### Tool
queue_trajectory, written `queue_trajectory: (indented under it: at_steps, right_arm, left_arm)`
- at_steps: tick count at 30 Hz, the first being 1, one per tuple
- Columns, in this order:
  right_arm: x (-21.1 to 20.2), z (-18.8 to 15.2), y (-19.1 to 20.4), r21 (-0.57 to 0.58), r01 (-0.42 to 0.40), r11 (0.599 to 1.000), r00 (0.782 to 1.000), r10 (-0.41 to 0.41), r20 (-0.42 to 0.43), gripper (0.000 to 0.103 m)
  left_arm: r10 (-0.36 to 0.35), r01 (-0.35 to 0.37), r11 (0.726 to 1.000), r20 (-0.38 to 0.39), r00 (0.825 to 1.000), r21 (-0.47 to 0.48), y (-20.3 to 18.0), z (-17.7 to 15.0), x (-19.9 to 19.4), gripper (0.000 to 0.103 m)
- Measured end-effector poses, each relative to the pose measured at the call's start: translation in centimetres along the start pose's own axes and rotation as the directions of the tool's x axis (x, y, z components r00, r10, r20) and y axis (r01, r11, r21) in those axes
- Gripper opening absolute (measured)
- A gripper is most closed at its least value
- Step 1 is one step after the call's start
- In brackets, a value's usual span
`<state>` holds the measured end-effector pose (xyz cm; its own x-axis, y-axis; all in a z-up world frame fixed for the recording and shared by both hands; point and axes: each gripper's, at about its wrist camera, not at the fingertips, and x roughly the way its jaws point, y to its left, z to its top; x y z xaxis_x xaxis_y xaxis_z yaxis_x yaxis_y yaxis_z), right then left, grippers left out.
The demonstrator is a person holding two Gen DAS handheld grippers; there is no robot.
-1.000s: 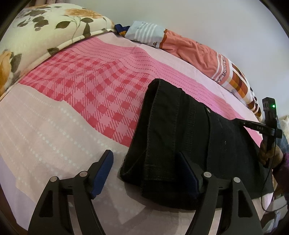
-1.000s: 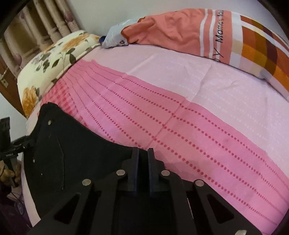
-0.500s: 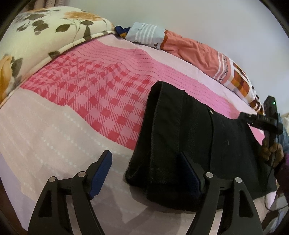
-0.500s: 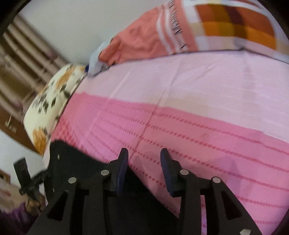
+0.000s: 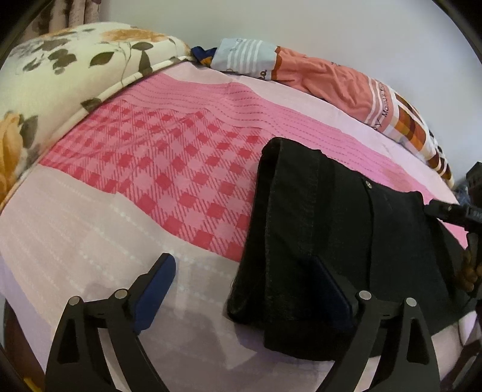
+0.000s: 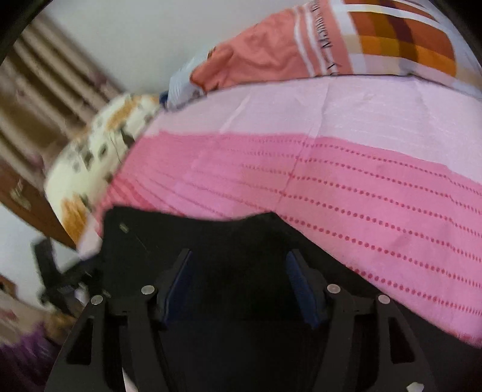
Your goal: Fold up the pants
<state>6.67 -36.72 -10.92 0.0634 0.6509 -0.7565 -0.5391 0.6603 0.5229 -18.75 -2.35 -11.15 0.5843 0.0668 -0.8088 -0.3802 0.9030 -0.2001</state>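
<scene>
right gripper [image 6: 241, 289], pinched shut before, now opening over folded black denim pants [image 5: 325, 241], nothing pinched. left gripper [image 5: 247, 289] jaws opening wider, pants edge between, untouched. fold seems released.

Pants [image 5: 325, 229]: plain black denim, one small silver rivet; black again in the right wrist view [image 6: 168, 241].
Bed sheet [image 5: 168, 169]: red-and-pink check at centre; pink band with dotted red lines towards 12 o'clock; pale lilac with faint white dots towards 7 o'clock.
Floral pillow [image 5: 60, 78]: cream, dark olive leaves, orange blossoms, at 10 o'clock.
Quilt [image 5: 325, 78]: salmon orange, white stripes, dark lettering, orange-brown-white check at 2 o'clock; pale blue striped end at 12 o'clock.
Left tongs [image 5: 244, 289]: black frame, dark blue pads, silver pins.
Right tongs [image 6: 241, 286]: black frame, dark blue pads, silver pins.
Wall [image 5: 301, 21]: plain off-white.
</scene>
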Motion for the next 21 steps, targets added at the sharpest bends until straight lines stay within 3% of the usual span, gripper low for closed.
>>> queue_trajectory:
  at_steps: [5, 8, 9, 13, 17, 21]
  right_arm:
    - [-5.8, -2.2, 0.6, 0.027, -0.040, 0.999, 0.996, 0.038, 0.083, 0.065]
    - [-9.4, -5.0, -0.1, 0.098, -0.053, 0.994, 0.991, 0.040, 0.126, 0.069]
    - [-10.3, -5.8, -0.6, 0.135, -0.064, 0.989, 0.989, 0.045, 0.140, 0.071]
    - [-13.5, -9.9, -2.5, 0.293, -0.178, 0.939, 0.971, 0.118, 0.208, 0.074]
    - [-14.4, -12.7, -1.6, 0.312, -0.181, 0.933, 0.971, 0.119, 0.208, 0.077]
    - [-13.5, -13.9, -1.0, 0.343, -0.214, 0.914, 0.970, 0.156, 0.188, 0.077]
  left_arm:
    - [-0.037, 0.035, 0.999, 0.056, 0.998, 0.032, 0.1, 0.9, -1.9, 0.091]
    - [0.062, -0.071, 0.996, 0.141, 0.988, 0.057, 0.6, 1.8, -3.0, 0.092]
    - [0.064, -0.072, 0.996, 0.147, 0.987, 0.052, 1.0, 2.1, -3.0, 0.092]
    - [0.009, -0.005, 0.999, 0.105, 0.994, -0.045, 3.7, 3.4, -3.3, 0.092]
    - [-0.115, 0.120, 0.978, 0.040, 0.993, -0.172, 5.7, 1.4, -5.0, 0.092]
    - [-0.277, 0.255, 0.925, -0.042, 0.960, -0.280, 5.2, -1.5, -5.5, 0.090]
